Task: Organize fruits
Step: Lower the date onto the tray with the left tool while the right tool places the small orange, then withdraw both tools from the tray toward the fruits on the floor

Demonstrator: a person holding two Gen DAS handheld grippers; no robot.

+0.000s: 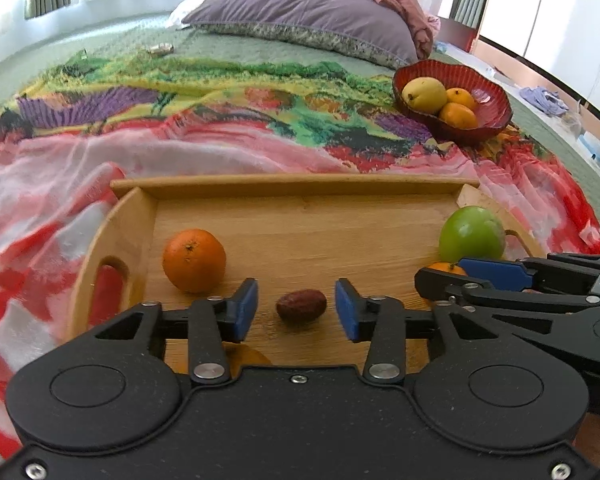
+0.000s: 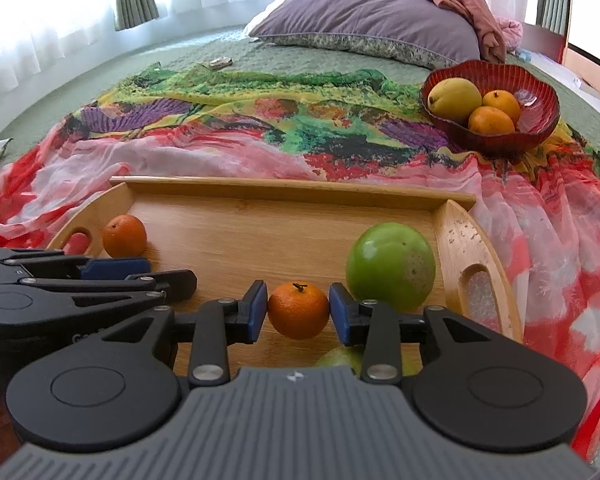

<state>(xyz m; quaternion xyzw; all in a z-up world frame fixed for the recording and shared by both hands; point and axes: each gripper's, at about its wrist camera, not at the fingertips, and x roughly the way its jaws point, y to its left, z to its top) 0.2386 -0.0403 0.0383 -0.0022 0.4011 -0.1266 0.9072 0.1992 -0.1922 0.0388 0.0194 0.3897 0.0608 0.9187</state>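
Observation:
A wooden tray [image 1: 300, 216] lies on the bed; it also shows in the right wrist view [image 2: 260, 216]. In it are an orange [image 1: 194, 260], a brown date [image 1: 301, 306] and a green apple [image 1: 471, 234]. My left gripper [image 1: 296, 308] is open, with the date between its blue pads and clear of both. My right gripper [image 2: 298, 312] is shut on a small mandarin [image 2: 299, 311] beside the green apple [image 2: 391, 267]. A red bowl [image 2: 532, 120] at the back right holds a yellow pear [image 2: 454, 98] and two mandarins.
A colourful scarf [image 1: 220, 120] covers the green bedspread under the tray and bowl. A purple pillow [image 1: 300, 4] and pink blanket lie at the head of the bed. Another green fruit [image 2: 340, 358] shows partly under my right gripper. The right gripper [image 1: 440, 280] reaches in beside my left.

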